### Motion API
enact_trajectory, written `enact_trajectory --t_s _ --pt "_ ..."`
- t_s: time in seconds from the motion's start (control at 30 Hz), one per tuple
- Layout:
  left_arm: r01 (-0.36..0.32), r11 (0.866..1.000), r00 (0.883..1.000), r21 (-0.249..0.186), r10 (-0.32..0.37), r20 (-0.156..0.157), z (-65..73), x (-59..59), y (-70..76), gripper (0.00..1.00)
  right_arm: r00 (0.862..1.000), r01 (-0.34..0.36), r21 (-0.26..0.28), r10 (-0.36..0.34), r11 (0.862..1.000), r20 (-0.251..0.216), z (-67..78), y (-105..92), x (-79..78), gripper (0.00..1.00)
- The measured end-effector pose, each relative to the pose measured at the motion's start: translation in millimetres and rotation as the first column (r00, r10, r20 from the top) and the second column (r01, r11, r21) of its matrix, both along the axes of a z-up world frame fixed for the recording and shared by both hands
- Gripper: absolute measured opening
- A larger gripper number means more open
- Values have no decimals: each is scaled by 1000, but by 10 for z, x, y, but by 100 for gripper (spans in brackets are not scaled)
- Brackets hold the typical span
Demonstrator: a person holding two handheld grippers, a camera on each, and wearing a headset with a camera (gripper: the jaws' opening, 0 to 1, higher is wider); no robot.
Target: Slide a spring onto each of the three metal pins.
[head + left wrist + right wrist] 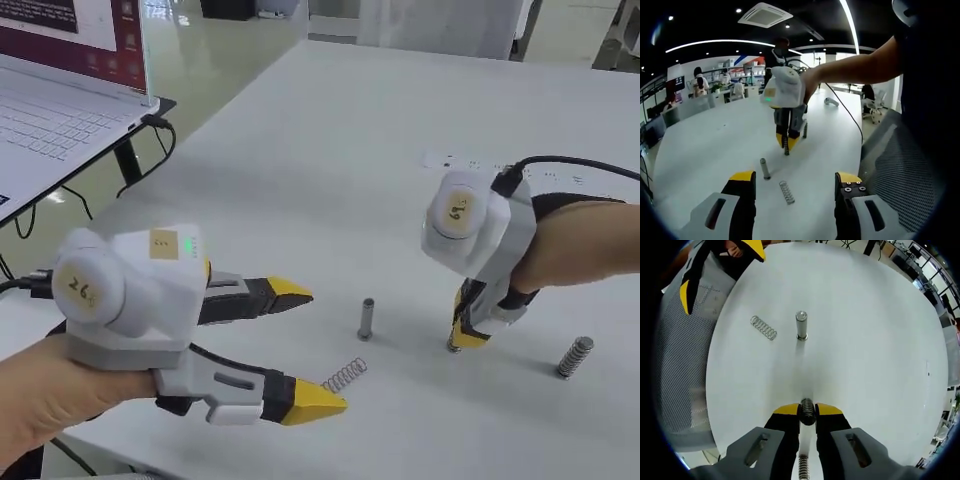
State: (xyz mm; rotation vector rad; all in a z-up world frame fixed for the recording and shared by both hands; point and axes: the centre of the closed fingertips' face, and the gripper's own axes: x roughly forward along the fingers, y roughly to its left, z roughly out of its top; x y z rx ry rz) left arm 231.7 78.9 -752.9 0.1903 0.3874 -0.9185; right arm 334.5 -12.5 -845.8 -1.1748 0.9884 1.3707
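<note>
1. Far left in the head view: an open laptop (60,110) beside the edge of the white desk (350,150).
2. Next along: the left tool (326,350), gripped in a hand (40,400). Jaws wide apart, clamped on nothing, yellow tips aimed rightward over the desk.
3. Just off the lower tip: a loose spring (345,374), lying flat on the desk. Seen in the left gripper view as the loose spring (786,192) ahead of and between the two jaws, touching neither.
4. Just beyond it: a bare metal pin (366,319), upright on the desk, near the loose spring but apart from it. Same pair side by side in the right gripper view, loose spring (763,327) and bare metal pin (801,325).
5. Further right: the right tool (466,338), pointed down at the desk, jaws pinched together on a second spring (807,411) held between the yellow tips. Cannot tell whether a pin stands beneath it.
6. Far right: a third spring (575,357), already round its pin, standing free on the desk near the right tool but apart from it.
</note>
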Motion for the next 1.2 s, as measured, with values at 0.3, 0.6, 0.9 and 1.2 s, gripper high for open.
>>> enact_trajectory --t_s 0.3,0.6,0.9,1.2 --pt "-1 1000 1000 -2 1 0 -5 0 9 58 1000 -2 4 2 1000 3 -28 2 -10 10" --pt "-1 1000 1000 -1 1 -2 -15 -8 -1 58 1000 -1 52 0 999 7 63 44 -8 17" --pt "-6 1000 1000 -3 6 -6 -15 -18 -9 58 1000 -6 98 4 995 21 190 76 -13 22" --pt "-7 1000 1000 -9 7 -3 0 -11 0 57 999 -34 170 28 985 38 441 218 -103 24"
